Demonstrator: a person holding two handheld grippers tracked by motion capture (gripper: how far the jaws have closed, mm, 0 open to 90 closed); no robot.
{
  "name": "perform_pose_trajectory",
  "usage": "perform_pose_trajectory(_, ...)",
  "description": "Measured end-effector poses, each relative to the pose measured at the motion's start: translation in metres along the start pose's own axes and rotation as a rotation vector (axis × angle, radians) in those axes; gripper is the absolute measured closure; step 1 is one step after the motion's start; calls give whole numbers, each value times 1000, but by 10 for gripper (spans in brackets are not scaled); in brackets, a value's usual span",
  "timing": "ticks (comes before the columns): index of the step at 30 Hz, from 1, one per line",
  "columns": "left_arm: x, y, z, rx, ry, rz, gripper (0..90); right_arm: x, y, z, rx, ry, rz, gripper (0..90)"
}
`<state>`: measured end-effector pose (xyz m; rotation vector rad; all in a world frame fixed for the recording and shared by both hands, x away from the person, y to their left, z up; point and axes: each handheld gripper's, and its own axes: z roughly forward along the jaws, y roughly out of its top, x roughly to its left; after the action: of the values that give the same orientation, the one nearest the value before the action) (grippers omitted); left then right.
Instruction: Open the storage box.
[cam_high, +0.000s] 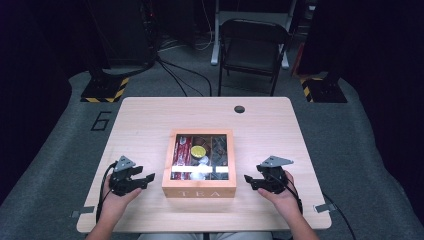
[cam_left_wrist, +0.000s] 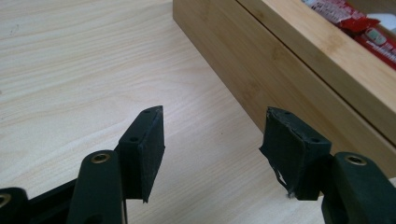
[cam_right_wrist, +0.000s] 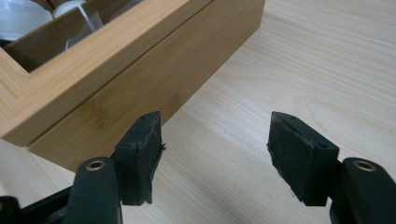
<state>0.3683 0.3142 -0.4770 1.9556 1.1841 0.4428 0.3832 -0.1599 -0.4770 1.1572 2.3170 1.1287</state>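
The square bamboo tea box with a glass-paned lid (cam_high: 199, 165) sits mid-table between the left gripper (cam_high: 148, 178) and right gripper (cam_high: 248, 179), both released and empty, flanking it seemingly to reach it from either side.

Black gripper (cam_high: 150, 178) jaws, brass-ringed screws

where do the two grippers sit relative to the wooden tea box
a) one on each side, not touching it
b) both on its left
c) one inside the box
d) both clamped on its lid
a: in the high view the left gripper and the right gripper flank the tea box, with bare table between the open jaws of each.
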Motion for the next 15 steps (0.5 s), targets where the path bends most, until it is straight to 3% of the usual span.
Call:
perform_pose_trajectory(6, -3, 10, -9, 10, -6, 11, 386, 7, 12, -7, 11, 14, -34, 349)
perform_pose_trajectory(8, -5, 12, -12, 0, -18, -2, 386, 11, 16, -11, 13, 16, -50, 352)
perform_pose_trajectory(15, -14, 20, -27, -29, -31, 15, 390, 23, 28, -28, -8, 35, -77, 404)
